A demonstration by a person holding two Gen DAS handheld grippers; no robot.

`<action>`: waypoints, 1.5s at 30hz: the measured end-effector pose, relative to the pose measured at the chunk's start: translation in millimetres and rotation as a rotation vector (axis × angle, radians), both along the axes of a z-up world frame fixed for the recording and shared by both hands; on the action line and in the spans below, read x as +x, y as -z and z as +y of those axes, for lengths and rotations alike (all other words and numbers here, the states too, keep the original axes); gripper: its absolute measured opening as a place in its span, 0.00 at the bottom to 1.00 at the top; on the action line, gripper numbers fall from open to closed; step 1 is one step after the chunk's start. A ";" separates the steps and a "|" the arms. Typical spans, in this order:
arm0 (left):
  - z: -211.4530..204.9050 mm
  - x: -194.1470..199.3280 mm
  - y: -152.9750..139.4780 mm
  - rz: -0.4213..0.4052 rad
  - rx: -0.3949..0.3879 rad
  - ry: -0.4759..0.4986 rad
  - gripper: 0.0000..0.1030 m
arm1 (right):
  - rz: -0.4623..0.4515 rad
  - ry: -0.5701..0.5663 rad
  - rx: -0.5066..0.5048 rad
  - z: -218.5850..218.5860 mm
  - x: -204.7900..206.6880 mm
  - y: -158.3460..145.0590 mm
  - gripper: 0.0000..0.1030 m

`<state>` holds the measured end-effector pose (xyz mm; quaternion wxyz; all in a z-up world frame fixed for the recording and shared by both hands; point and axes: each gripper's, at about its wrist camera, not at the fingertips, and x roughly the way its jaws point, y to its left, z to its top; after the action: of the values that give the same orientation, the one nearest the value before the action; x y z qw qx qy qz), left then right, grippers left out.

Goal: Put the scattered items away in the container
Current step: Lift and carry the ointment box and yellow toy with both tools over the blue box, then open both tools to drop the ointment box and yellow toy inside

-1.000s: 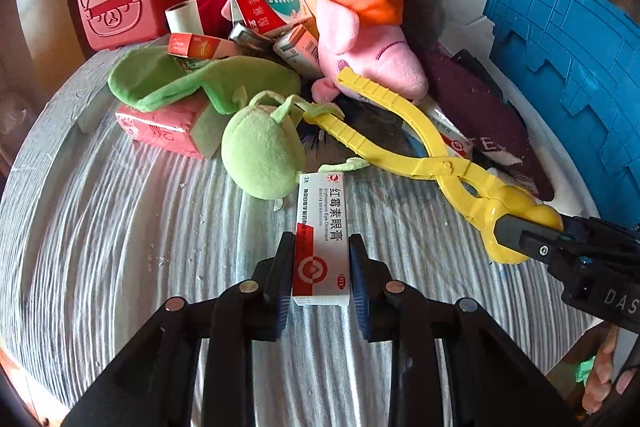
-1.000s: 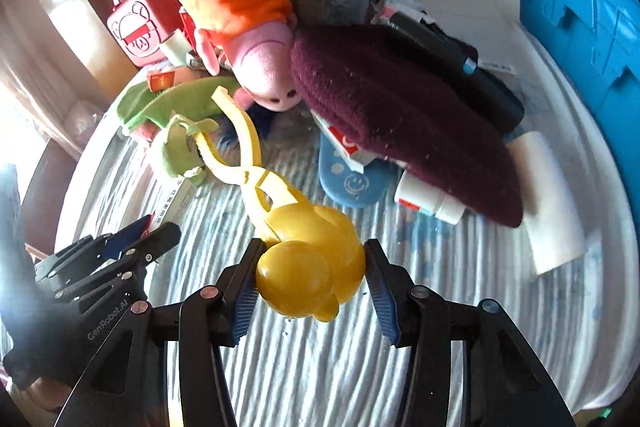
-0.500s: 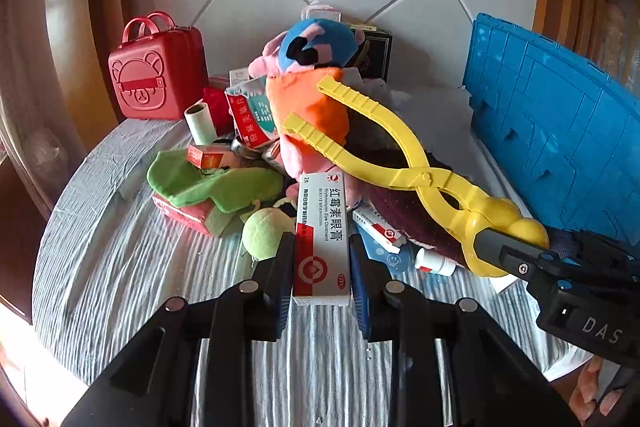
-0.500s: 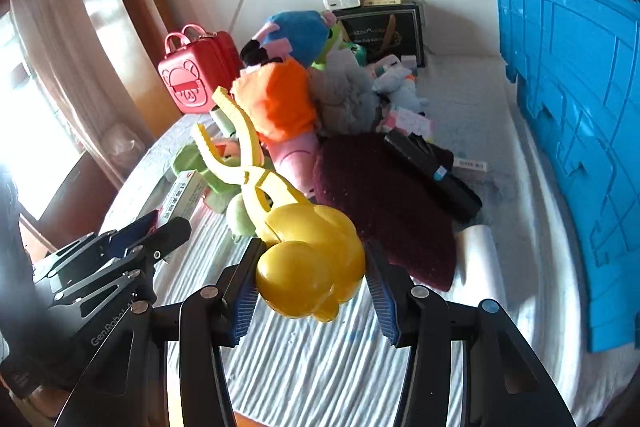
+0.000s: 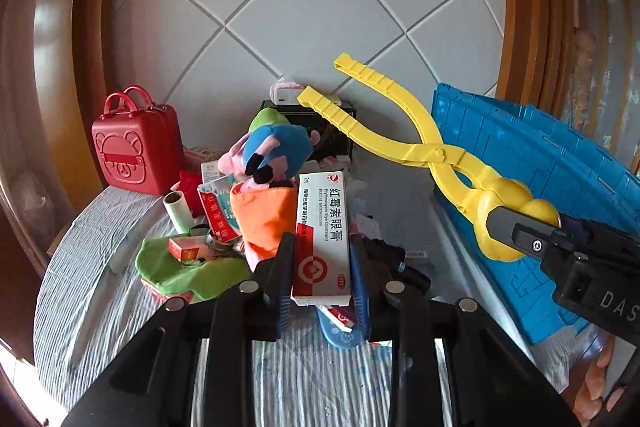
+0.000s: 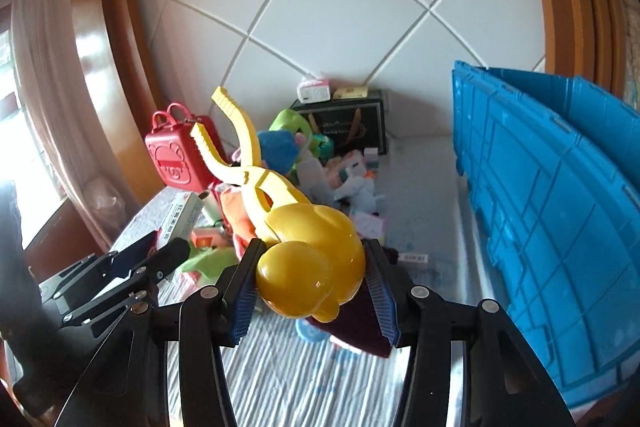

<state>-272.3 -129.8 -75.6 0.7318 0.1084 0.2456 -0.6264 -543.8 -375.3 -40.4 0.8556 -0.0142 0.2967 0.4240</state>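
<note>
My left gripper (image 5: 322, 277) is shut on a white and red ointment box (image 5: 322, 235) and holds it in the air above the table. My right gripper (image 6: 310, 291) is shut on the round head of yellow plastic tongs (image 6: 308, 247), whose long handles point up and away. The tongs (image 5: 432, 155) and right gripper (image 5: 560, 251) also show in the left wrist view, raised beside the blue crate (image 5: 560, 195). The crate (image 6: 560, 211) stands at the right. The left gripper (image 6: 148, 259) with its box (image 6: 178, 219) shows at the left of the right wrist view.
A pile stays on the striped cloth table (image 5: 100, 291): a pig plush in orange (image 5: 264, 195), a green cloth (image 5: 192, 271), medicine boxes (image 5: 218, 211), a dark maroon cloth (image 6: 360, 323). A red bear case (image 5: 136, 147) and a black box (image 6: 352, 127) stand by the tiled wall.
Both grippers have risen well above the table with their loads, the ointment box and the yellow tongs. The views now tilt up toward the wall and the crate's rim.
</note>
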 end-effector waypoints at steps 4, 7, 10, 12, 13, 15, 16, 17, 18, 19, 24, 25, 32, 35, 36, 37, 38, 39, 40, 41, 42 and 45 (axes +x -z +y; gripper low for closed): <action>-11.8 -26.6 -19.7 -0.007 -0.037 0.036 0.25 | -0.032 0.030 0.020 -26.0 11.2 -16.3 0.48; -19.4 -51.4 -32.9 -0.007 -0.063 0.049 0.25 | -0.044 0.038 0.048 -51.6 24.3 -26.4 0.48; -26.3 -80.5 -50.7 0.003 -0.116 0.044 0.25 | -0.070 0.029 0.080 -82.7 39.5 -40.1 0.48; -33.4 -103.6 -64.1 0.006 -0.147 0.025 0.25 | -0.092 0.007 0.092 -105.3 52.6 -51.3 0.48; -37.5 -116.6 -71.0 0.011 -0.162 0.017 0.25 | -0.102 -0.004 0.098 -117.6 60.4 -57.4 0.48; -46.6 -144.3 -84.0 0.009 -0.185 0.010 0.25 | -0.127 -0.019 0.105 -144.7 76.4 -68.1 0.48; -51.8 -159.7 -90.7 -0.003 -0.197 0.006 0.25 | -0.140 -0.023 0.109 -159.1 84.4 -72.6 0.48; -54.0 -175.4 -96.9 -0.021 -0.208 0.000 0.25 | -0.153 -0.029 0.111 -172.7 92.5 -76.5 0.48; -56.1 -190.8 -102.8 -0.040 -0.215 -0.005 0.25 | -0.165 -0.032 0.111 -186.1 100.9 -80.2 0.48; -57.6 -204.5 -108.5 -0.051 -0.218 -0.008 0.25 | -0.174 -0.030 0.110 -199.0 108.3 -83.1 0.48; -76.3 -258.0 -135.7 -0.045 -0.180 0.072 0.25 | -0.185 0.009 0.111 -252.6 151.2 -92.3 0.48; -82.9 -266.2 -140.6 -0.036 -0.157 0.099 0.25 | -0.187 0.020 0.112 -260.7 160.1 -94.9 0.48; -145.6 -311.9 -166.2 0.093 0.035 0.285 0.25 | -0.202 0.132 0.055 -304.0 216.4 -111.5 0.48; -174.6 -328.8 -175.4 0.180 0.123 0.343 0.25 | -0.209 0.180 0.009 -317.2 242.4 -117.8 0.48; -185.8 -333.7 -176.1 0.226 0.168 0.356 0.25 | -0.199 0.188 -0.006 -320.1 255.3 -119.1 0.48; -197.5 -338.9 -176.4 0.277 0.214 0.366 0.25 | -0.183 0.190 -0.017 -322.1 268.2 -120.2 0.48; -208.4 -343.4 -176.3 0.311 0.249 0.366 0.25 | -0.162 0.186 -0.029 -322.7 282.3 -120.6 0.48; -218.4 -348.4 -176.5 0.320 0.267 0.357 0.25 | -0.146 0.182 -0.041 -321.6 297.4 -119.9 0.48; -228.0 -354.3 -176.1 0.310 0.273 0.338 0.25 | -0.133 0.179 -0.055 -319.0 311.4 -117.8 0.48; -238.0 -359.7 -173.6 0.300 0.282 0.310 0.25 | -0.114 0.173 -0.074 -315.7 326.1 -114.3 0.48; -250.3 -365.5 -167.7 0.296 0.302 0.289 0.25 | -0.089 0.163 -0.092 -311.2 341.8 -108.8 0.48; -292.4 -382.4 -138.5 0.230 0.388 0.257 0.25 | 0.001 0.131 -0.144 -298.2 381.7 -84.2 0.48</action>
<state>-654.7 -422.2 62.8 0.5792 0.2052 0.4270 -0.6634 -162.1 -673.5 43.8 0.8780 -0.0564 0.3270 0.3448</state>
